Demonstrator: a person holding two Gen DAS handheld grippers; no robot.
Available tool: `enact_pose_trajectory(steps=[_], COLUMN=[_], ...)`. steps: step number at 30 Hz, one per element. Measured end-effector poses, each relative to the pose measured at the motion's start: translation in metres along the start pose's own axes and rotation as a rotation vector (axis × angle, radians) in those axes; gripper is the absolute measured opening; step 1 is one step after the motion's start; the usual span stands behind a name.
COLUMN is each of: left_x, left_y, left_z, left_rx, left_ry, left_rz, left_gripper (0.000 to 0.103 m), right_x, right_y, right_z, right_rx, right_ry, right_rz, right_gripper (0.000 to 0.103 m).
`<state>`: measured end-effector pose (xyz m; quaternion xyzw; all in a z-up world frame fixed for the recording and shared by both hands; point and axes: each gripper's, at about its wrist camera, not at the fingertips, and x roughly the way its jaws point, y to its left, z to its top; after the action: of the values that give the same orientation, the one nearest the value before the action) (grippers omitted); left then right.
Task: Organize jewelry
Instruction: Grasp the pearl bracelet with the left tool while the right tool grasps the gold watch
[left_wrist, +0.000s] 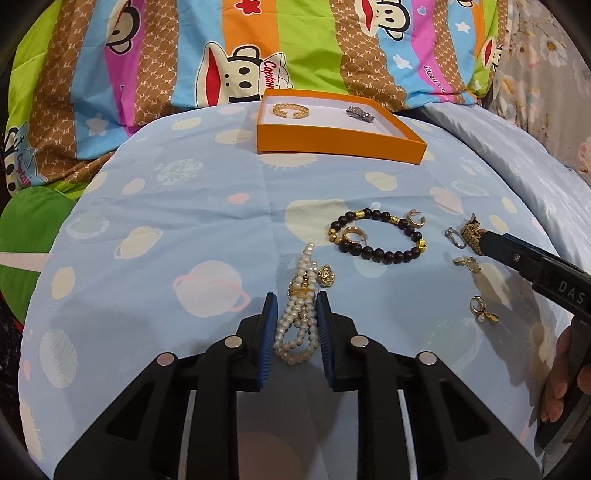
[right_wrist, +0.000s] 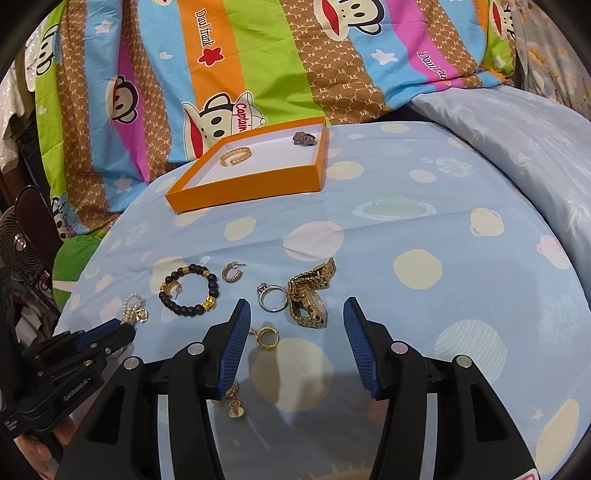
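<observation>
A pearl necklace (left_wrist: 297, 325) lies on the blue bedsheet between the pads of my left gripper (left_wrist: 296, 314), whose jaws stand close on either side of it; whether they press on it is unclear. My right gripper (right_wrist: 297, 325) is open, just short of a gold watch (right_wrist: 308, 295) and a silver ring (right_wrist: 271, 297). A dark bead bracelet (left_wrist: 376, 234) with gold hoop earrings lies mid-sheet. An orange box (left_wrist: 332, 142) at the back holds a gold ring (left_wrist: 286, 109) and a silver piece (left_wrist: 360, 112).
Small gold earrings (right_wrist: 266, 336) lie near the right gripper's left finger, another (right_wrist: 235, 406) below it. A colourful monkey-print quilt (left_wrist: 258, 48) rises behind the box. A pale blue pillow (right_wrist: 517, 140) lies at the right. A fan (right_wrist: 18, 243) stands at the far left.
</observation>
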<state>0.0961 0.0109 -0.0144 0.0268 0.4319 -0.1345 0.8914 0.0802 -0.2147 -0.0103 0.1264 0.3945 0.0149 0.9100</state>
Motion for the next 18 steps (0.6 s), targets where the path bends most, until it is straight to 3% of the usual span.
enact_pose_trajectory(steps=[6, 10, 18], left_x=[0.001, 0.0, 0.001], left_y=[0.0, -0.001, -0.003], left_z=[0.0, 0.0, 0.0], left_rx=[0.001, 0.005, 0.011], left_ry=[0.0, -0.001, 0.001], left_rz=[0.001, 0.005, 0.013], left_gripper=[0.021, 0.021, 0.021], right_x=[-0.002, 0.008, 0.02], right_y=[-0.013, -0.021, -0.006], right_z=[0.004, 0.005, 0.005], right_rx=[0.077, 0.126, 0.059], right_ry=[-0.029, 0.014, 0.052], right_rz=[-0.003, 0.002, -0.033], right_gripper=[0.048, 0.033, 0.027])
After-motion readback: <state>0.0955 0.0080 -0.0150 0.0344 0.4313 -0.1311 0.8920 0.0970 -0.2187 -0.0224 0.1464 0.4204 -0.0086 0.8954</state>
